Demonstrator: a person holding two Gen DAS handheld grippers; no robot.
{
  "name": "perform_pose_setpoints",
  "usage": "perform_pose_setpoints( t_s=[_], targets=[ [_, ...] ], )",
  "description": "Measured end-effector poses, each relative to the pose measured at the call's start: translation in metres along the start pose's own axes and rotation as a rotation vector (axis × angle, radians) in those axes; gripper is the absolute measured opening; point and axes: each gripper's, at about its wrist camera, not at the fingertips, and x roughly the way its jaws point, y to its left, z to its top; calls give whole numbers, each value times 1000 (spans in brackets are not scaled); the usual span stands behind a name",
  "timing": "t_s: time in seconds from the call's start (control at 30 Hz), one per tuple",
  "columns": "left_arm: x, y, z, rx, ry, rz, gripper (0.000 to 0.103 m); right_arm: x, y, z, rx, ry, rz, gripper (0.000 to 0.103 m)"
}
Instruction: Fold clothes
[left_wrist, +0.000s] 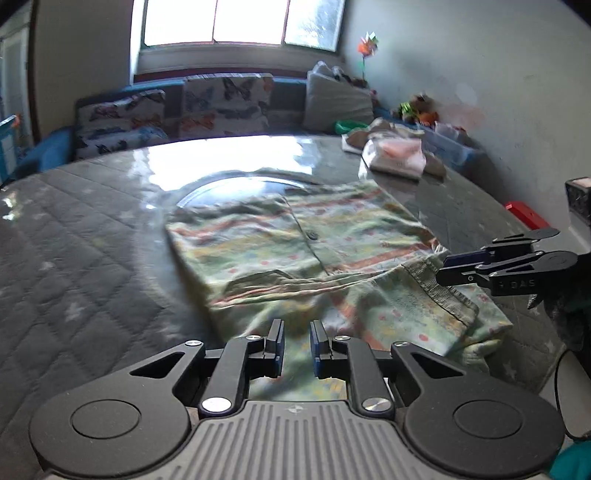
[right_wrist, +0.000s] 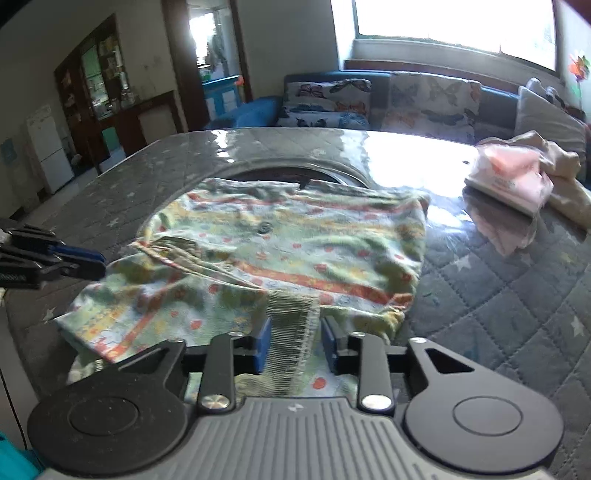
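So a patterned green garment (left_wrist: 303, 251), striped in orange and dotted with red, is spread out on a grey quilted table (left_wrist: 81, 229) under a glossy clear cover. It's partly folded already: one edge is doubled over across the middle, and a dark button (left_wrist: 313, 235) can be seen on the front placket.

The left gripper (left_wrist: 297, 345) is held low at the near edge of the garment, with the cloth lying right under and just ahead of its blue pads (left_wrist: 317, 350). The jaws are parted only a little, and nothing can be seen pinched between them, just fabric showing through the gap from below. In the right wrist view the same gripper (right_wrist: 98, 264) is seen poking in from the left, its tips just over the garment's left edge.

The right gripper (right_wrist: 295, 345) is parked at the near right corner. A ribbed cuff (right_wrist: 291, 332) runs straight up through the gap between its fingers (right_wrist: 264, 343), but the jaws are spread wider than the strip, so the cuff isn't clamped. Whether it's grazing one pad can't really be told. From the left wrist view that gripper (left_wrist: 445, 271) comes in sideways from the right, tips right at the ribbed hem.

Off to the far right of the table, well apart from the grippers, a pink folded stack (right_wrist: 509, 177) is sitting next to a beige crumpled piece (right_wrist: 565, 184).
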Motion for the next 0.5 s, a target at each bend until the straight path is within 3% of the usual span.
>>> perform_pose_setpoints(
  t_s=[0.2,0.3,0.5],
  targets=[
    [24,1,1,95,25,57,16,7,-6,-1,16,18,2,34],
    [31,16,-1,58,53,69,16,11,-5,-1,17,25,9,36],
    [25,27,-1,1,26,128,16,15,1,1,-15,27,19,40]
  ],
)
